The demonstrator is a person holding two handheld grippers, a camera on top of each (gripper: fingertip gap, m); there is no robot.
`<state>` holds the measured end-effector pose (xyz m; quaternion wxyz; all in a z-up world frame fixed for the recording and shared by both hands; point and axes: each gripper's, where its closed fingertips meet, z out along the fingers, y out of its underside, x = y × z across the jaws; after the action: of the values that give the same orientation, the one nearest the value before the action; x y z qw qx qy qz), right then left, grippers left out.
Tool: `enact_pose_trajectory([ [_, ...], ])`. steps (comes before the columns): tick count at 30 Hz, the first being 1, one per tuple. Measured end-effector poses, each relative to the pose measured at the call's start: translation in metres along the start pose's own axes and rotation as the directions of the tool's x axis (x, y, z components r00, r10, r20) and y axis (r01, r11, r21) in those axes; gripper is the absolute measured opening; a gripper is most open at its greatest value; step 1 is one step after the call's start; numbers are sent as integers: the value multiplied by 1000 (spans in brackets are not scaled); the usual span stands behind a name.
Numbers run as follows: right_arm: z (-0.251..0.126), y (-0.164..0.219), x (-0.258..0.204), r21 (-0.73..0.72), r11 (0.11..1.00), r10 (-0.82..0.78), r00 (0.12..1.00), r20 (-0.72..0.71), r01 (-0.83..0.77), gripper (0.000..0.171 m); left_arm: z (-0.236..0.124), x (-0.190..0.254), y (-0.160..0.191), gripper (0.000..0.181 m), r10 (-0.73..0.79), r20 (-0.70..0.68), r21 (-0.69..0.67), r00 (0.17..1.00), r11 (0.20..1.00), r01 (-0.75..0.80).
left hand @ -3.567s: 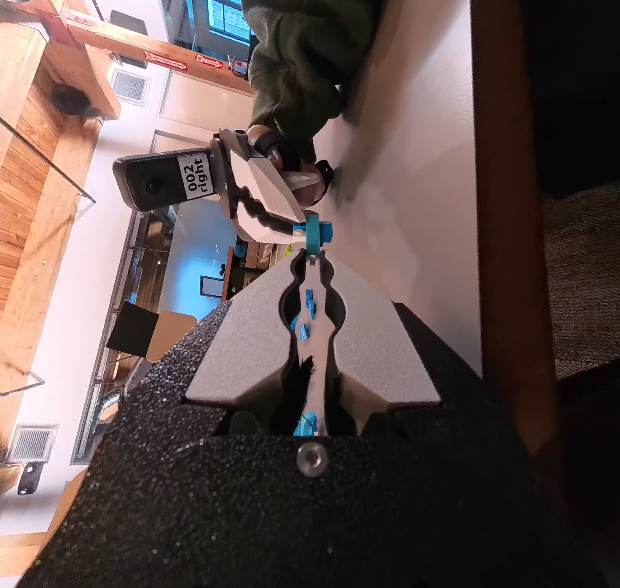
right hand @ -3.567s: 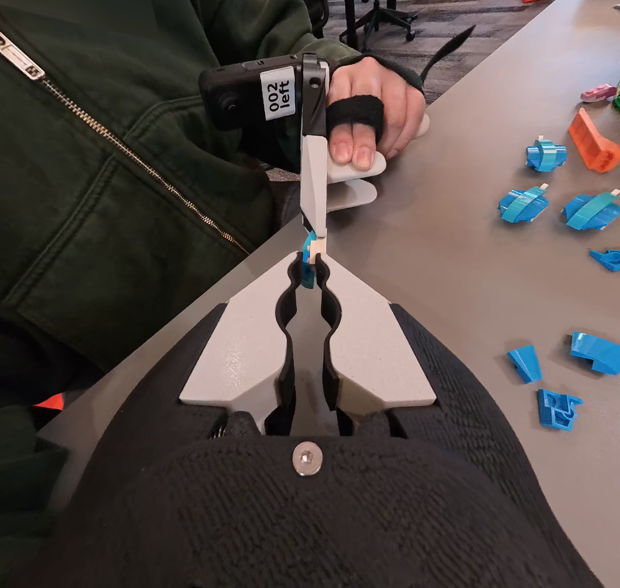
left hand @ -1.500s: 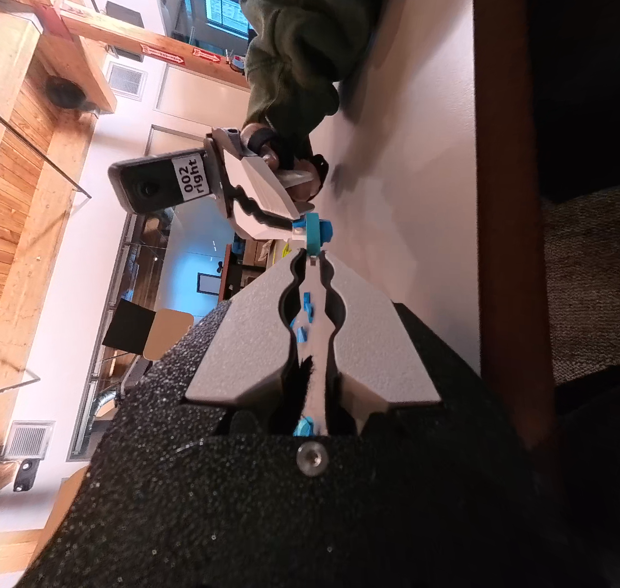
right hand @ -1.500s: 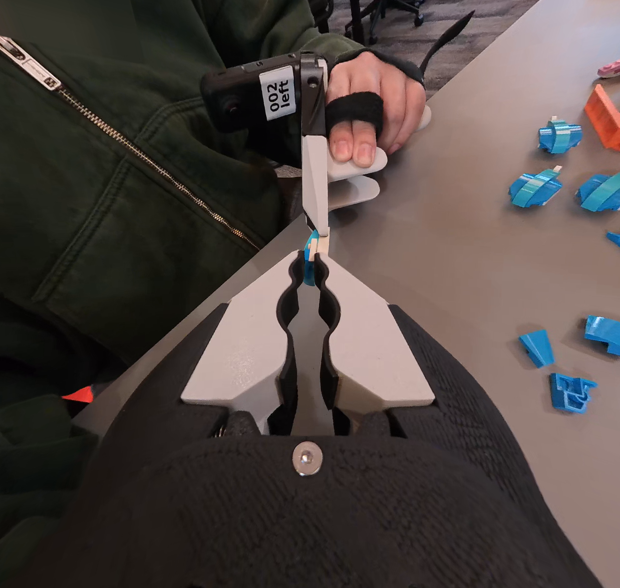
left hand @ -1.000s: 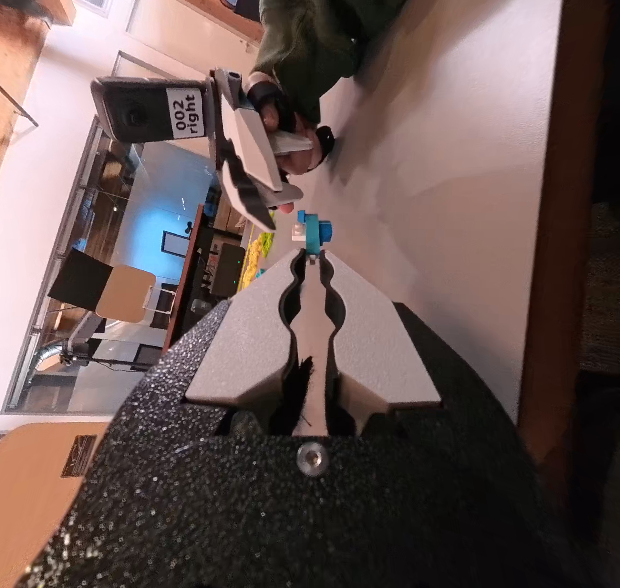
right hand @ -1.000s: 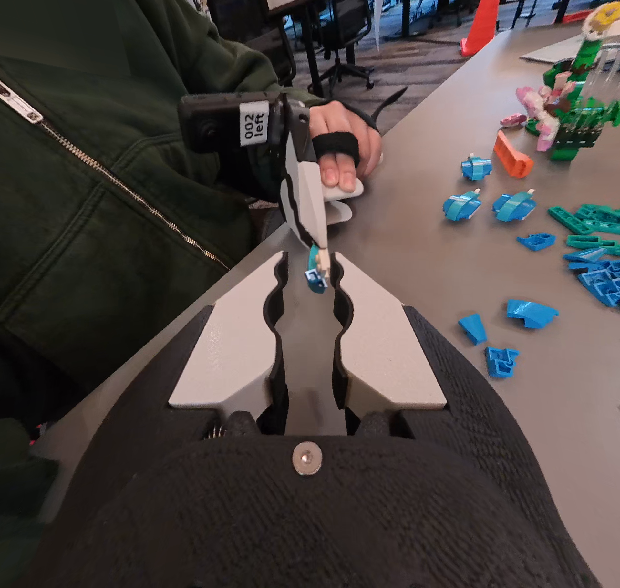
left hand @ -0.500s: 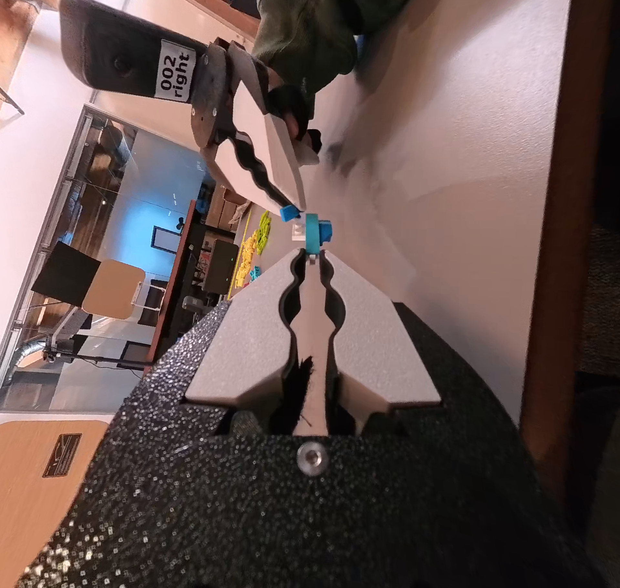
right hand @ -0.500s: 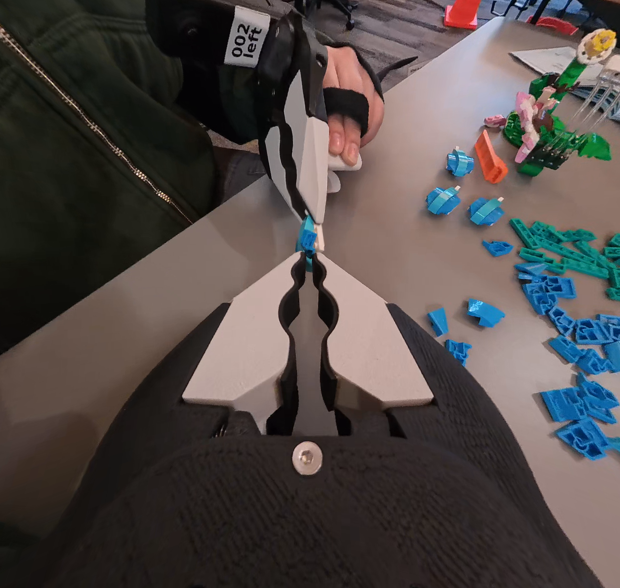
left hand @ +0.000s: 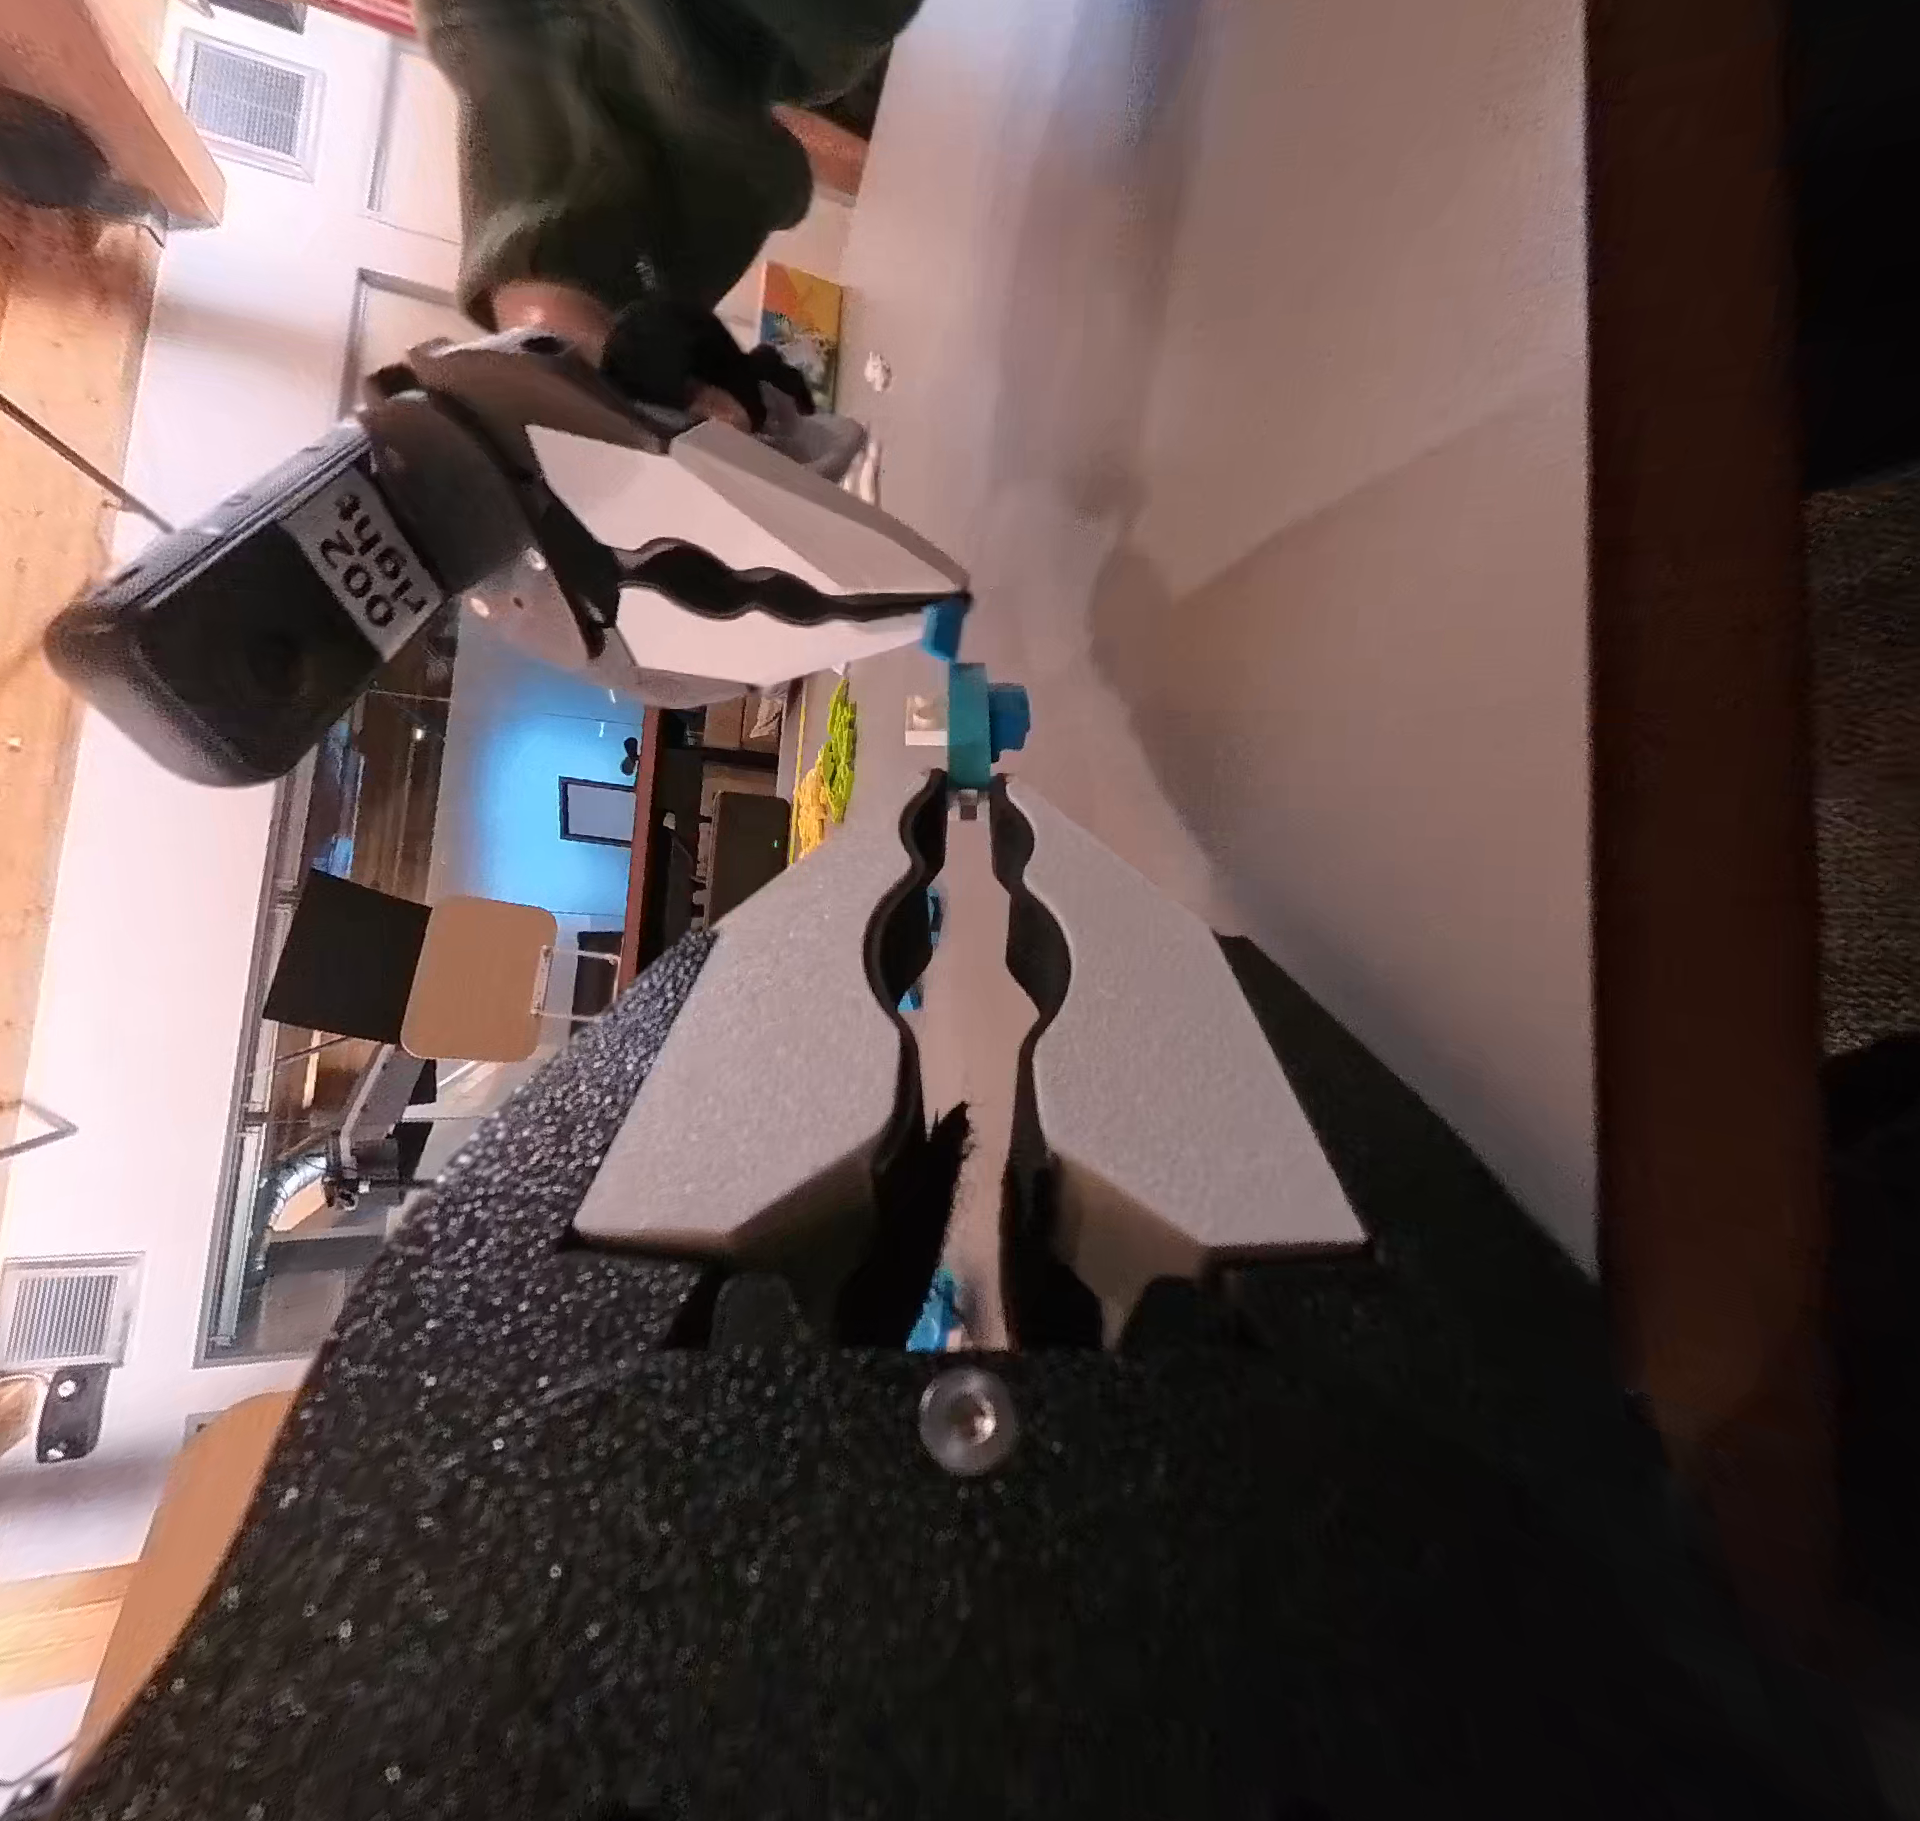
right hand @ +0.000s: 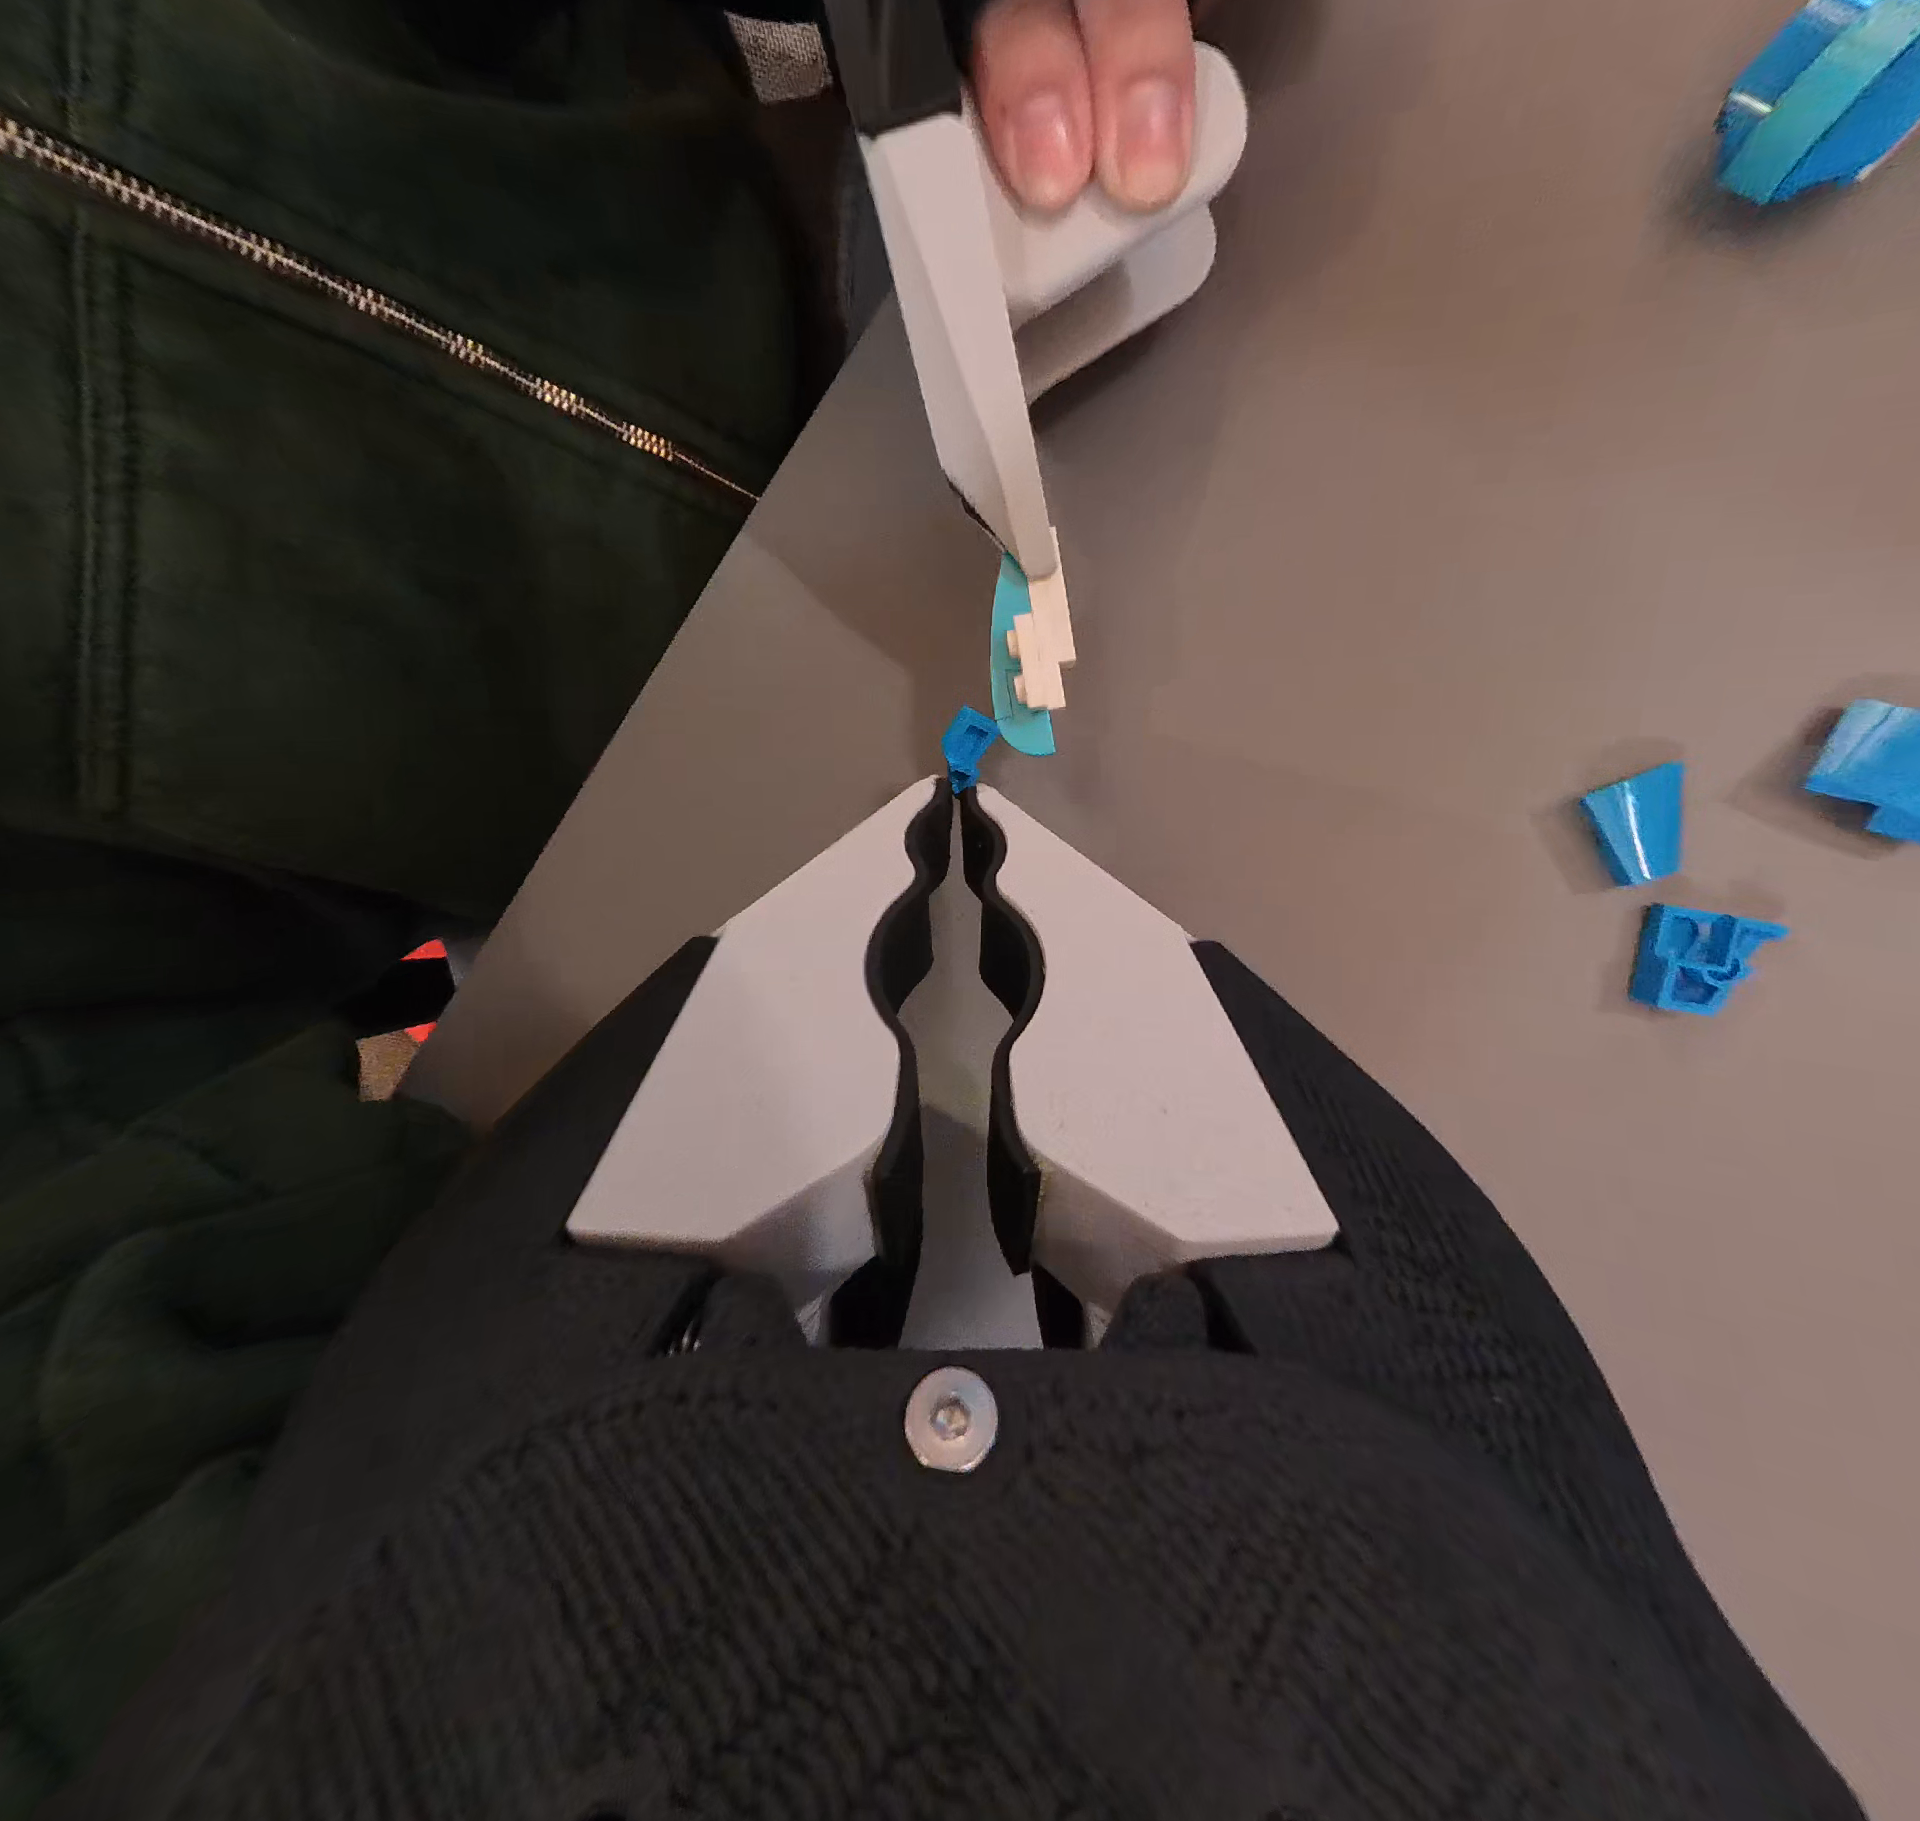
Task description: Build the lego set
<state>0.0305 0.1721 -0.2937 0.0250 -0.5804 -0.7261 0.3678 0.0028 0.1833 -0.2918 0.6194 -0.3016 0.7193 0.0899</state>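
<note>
My left gripper (left hand: 966, 797) is shut on a small assembly (left hand: 971, 722) made of a teal curved piece, a white plate and a blue piece. In the right wrist view the left gripper (right hand: 1039, 566) comes down from above with that assembly (right hand: 1029, 670). My right gripper (right hand: 961, 792) is shut on a small blue piece (right hand: 966, 741). The piece's corner sits right at the lower left edge of the teal piece. In the left wrist view the right gripper (left hand: 940, 618) holds the blue piece (left hand: 943, 625) just above the assembly.
Both grippers are over the near edge of the grey table (right hand: 1455, 524). Loose blue pieces (right hand: 1631, 821) (right hand: 1704, 956) (right hand: 1870, 763) lie to the right, and a built blue and teal part (right hand: 1818, 98) lies farther off. A person's green jacket (right hand: 312, 317) is on the left. Less than 4 cm separates the two grippers' tips.
The right gripper opened beside the assembly, then shut on the small blue piece. It now holds that piece at the assembly's edge, lower and closer to the table.
</note>
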Motion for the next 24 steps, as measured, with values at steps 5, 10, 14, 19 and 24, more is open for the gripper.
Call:
enact_pose_trajectory([
  [5,-3,-5,1,-10,1000,1,1000,7,-1,0,3,4,-3,6,89,-6,14,996,996,-88],
  [10,3,-2,-5,-125,992,31,997,75,-22,0,3,5,-6,5,117,-6,36,993,993,-117],
  [14,4,-1,-3,-189,980,79,991,108,-58,0,4,6,-7,6,120,-6,41,993,992,-120],
  [19,2,-1,3,-192,976,126,984,124,-100,0,4,6,-7,6,118,-7,40,993,992,-118],
  [24,2,-1,11,-146,979,154,984,93,-140,0,4,7,-7,6,111,-14,36,994,993,-110],
])
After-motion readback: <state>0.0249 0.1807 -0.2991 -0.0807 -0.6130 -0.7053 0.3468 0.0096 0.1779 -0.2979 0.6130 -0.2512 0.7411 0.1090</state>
